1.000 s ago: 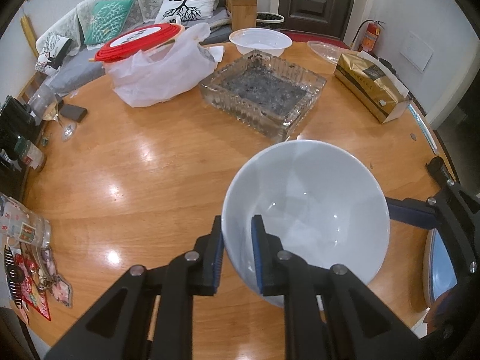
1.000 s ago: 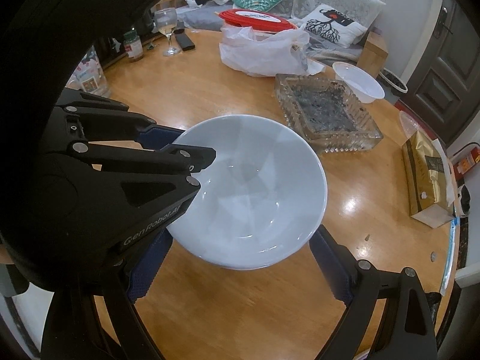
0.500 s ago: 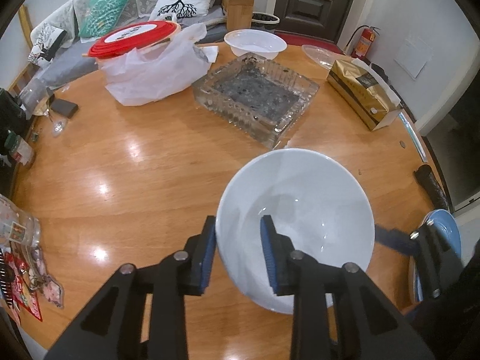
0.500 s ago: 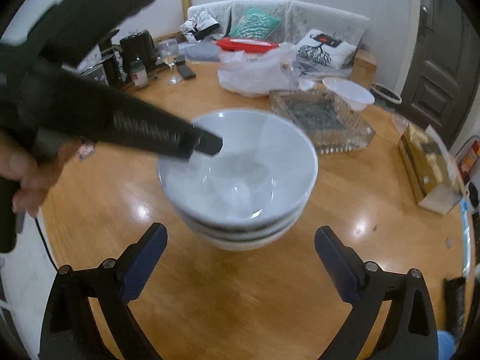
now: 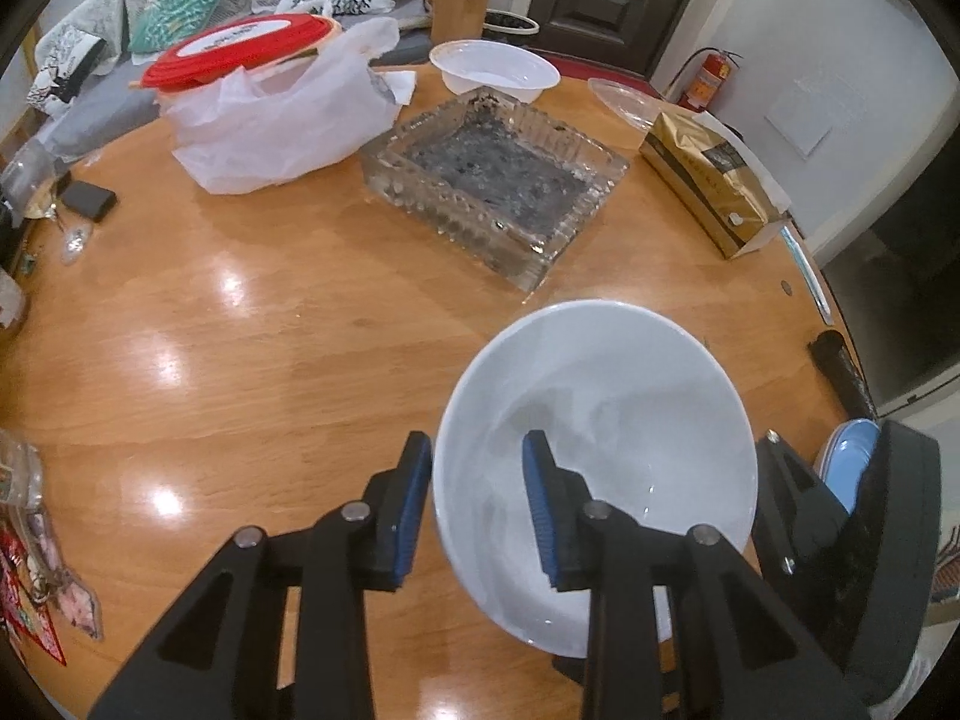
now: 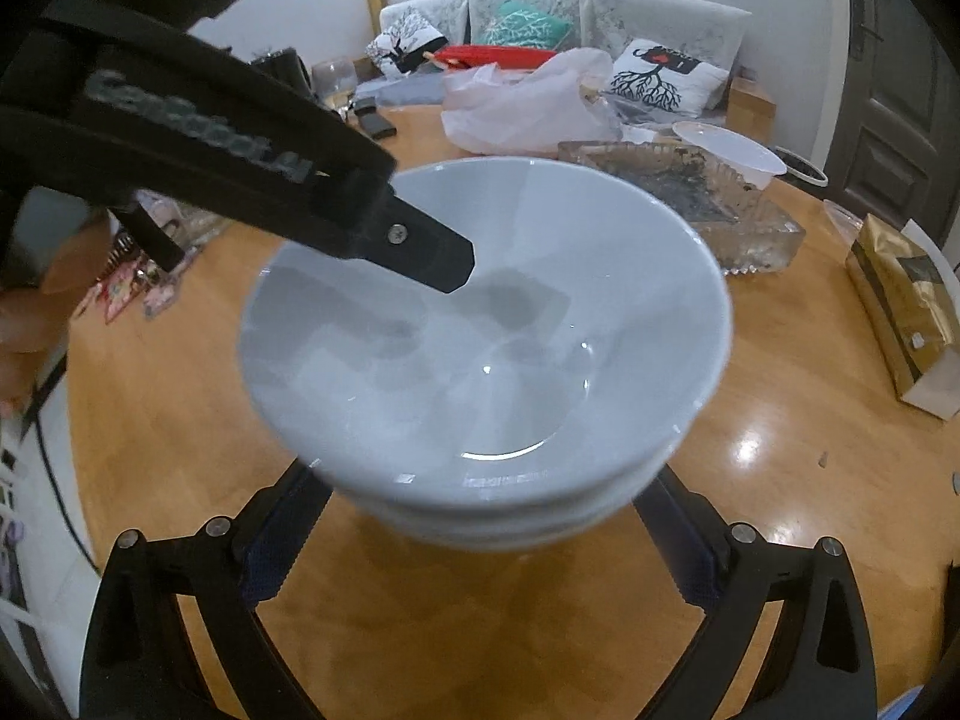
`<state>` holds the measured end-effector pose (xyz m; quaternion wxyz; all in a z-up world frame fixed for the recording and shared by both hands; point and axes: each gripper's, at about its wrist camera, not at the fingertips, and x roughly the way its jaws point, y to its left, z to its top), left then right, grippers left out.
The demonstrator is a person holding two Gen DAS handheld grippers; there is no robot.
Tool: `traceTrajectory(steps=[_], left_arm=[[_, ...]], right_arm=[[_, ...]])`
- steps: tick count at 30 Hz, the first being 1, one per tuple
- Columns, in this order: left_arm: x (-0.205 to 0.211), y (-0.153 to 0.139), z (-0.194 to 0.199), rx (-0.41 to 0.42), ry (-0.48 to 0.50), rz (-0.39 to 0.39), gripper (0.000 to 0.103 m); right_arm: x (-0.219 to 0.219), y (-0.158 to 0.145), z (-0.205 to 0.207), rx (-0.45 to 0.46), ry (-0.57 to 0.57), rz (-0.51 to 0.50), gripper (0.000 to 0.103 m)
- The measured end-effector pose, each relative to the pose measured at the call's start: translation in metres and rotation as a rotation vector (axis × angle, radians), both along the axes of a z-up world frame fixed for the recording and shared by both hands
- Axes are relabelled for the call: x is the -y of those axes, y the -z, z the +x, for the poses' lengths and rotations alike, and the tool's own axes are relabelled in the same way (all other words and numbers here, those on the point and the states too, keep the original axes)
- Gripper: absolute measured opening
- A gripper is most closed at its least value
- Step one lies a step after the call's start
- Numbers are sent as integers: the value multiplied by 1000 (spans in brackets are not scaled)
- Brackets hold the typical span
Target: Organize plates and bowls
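Now that the rim grip has been eased, the left gripper point(image 5: 477, 498) is seen slightly parted astride the top white bowl's point(image 6: 486, 324) wall, apparently released onto the stack on the table point(image 5: 252, 324), which the wide-open, empty right gripper point(image 6: 480, 546) has dropped to flank.

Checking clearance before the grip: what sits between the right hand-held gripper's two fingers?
In the right wrist view, the stack of white bowls sits between the right hand-held gripper fingers, which stand wide at either side of its base.
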<state>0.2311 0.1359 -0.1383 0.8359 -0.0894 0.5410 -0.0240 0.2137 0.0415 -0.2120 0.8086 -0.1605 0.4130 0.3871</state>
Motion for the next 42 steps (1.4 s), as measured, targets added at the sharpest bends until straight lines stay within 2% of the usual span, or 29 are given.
traceTrajectory(steps=[6, 16, 24, 30, 42], left_arm=[[-5, 13, 1, -14, 19, -56, 27], [-9, 23, -1, -13, 25, -94, 27], [-15, 24, -3, -3, 20, -129, 25], [-16, 24, -3, 2, 18, -133, 24], [-3, 7, -9, 53, 52, -97, 25]], right_arm=[[-9, 7, 9, 2, -19, -20, 102], [-19, 19, 22, -32, -28, -19, 102], [-24, 20, 24, -18, -22, -35, 103], [-25, 19, 23, -25, -24, -48, 102], [-11, 11, 13, 15, 30, 22, 102]])
